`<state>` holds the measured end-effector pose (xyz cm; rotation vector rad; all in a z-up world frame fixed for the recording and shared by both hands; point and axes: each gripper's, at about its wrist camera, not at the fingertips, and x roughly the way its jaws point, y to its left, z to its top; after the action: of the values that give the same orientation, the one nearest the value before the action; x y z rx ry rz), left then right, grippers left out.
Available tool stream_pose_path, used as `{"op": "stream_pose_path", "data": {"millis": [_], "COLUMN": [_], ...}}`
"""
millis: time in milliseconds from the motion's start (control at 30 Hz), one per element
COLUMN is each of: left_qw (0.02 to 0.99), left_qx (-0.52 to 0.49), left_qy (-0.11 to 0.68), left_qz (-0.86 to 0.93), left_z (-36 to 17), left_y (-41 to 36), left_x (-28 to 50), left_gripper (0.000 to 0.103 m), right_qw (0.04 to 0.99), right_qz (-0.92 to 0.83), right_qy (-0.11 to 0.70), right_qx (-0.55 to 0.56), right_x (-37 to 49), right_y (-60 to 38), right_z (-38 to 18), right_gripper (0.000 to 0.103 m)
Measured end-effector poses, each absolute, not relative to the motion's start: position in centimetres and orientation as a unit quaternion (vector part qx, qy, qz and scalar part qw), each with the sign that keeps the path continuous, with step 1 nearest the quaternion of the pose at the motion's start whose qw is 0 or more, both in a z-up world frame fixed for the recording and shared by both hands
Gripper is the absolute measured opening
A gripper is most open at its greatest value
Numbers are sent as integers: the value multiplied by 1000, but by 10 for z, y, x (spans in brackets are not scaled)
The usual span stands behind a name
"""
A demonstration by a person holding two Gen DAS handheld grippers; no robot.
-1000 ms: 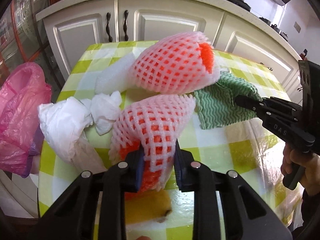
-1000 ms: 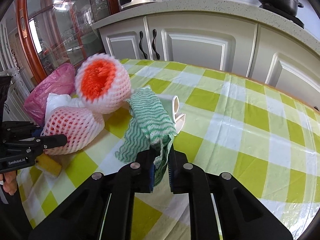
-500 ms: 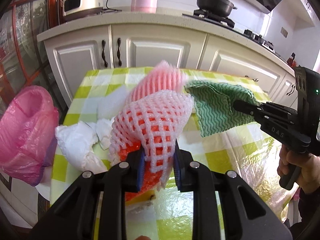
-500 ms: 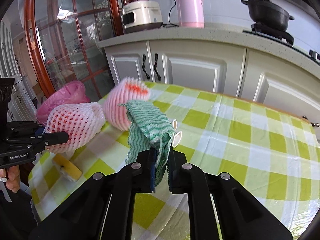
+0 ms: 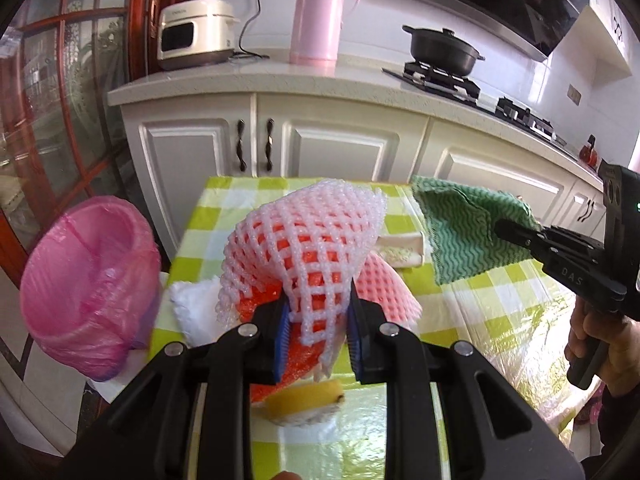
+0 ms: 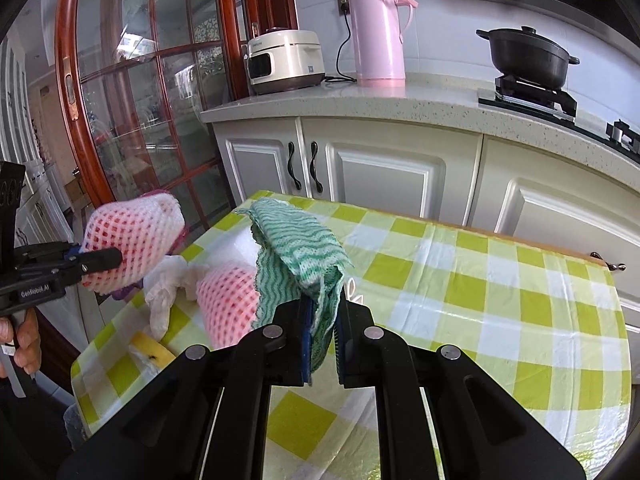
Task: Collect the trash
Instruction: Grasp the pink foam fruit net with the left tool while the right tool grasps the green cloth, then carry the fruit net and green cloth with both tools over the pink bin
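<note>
Now we hold trash in both hands. Our left gripper [image 5: 316, 328] is squeezed on a foam net [image 5: 308, 248], pink and white with orange inside, and the net hangs in the air above the table [image 6: 500, 300]. Our right gripper [image 6: 322, 344] is pinched tight on a green cloth [image 6: 300, 252], which is also up off the table.

We think we are only part way through. Nothing we hold is in the pink bag [image 5: 88, 276] yet. The bag sits open just past the table's left edge, and we cannot see anything inside it.

More trash lies on the table: a second foam net [image 6: 228, 300], some crumpled white paper [image 6: 166, 284] beside it, a yellow scrap [image 6: 154, 354] near the table's front corner, and a small white piece [image 5: 400, 250] farther back.

Behind the table are white cupboards [image 6: 384, 176], with a rice cooker [image 6: 284, 60], a pink flask [image 6: 378, 28] and a black pot [image 6: 524, 56] on top. Nothing blocks the way from the table to the bag, but the bag's rim is soft and floppy, so the net could catch on it.
</note>
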<state>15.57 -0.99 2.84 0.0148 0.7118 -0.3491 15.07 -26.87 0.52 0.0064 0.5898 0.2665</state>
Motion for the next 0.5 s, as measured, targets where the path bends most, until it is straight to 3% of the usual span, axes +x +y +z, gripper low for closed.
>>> {"op": "stream_pose_path", "data": {"millis": [500], "left_qw": [951], "left_qx": [14], "left_qy": [293], "left_qz": [-97], "left_z": [81], "left_y": [78], "left_x": [170], "left_gripper": [23], "right_qw": [949], "right_qz": [163], "right_qy": [271], "right_qx": [-5], "right_x": [174], "right_y": [-221], "right_z": [36], "right_gripper": [10]}}
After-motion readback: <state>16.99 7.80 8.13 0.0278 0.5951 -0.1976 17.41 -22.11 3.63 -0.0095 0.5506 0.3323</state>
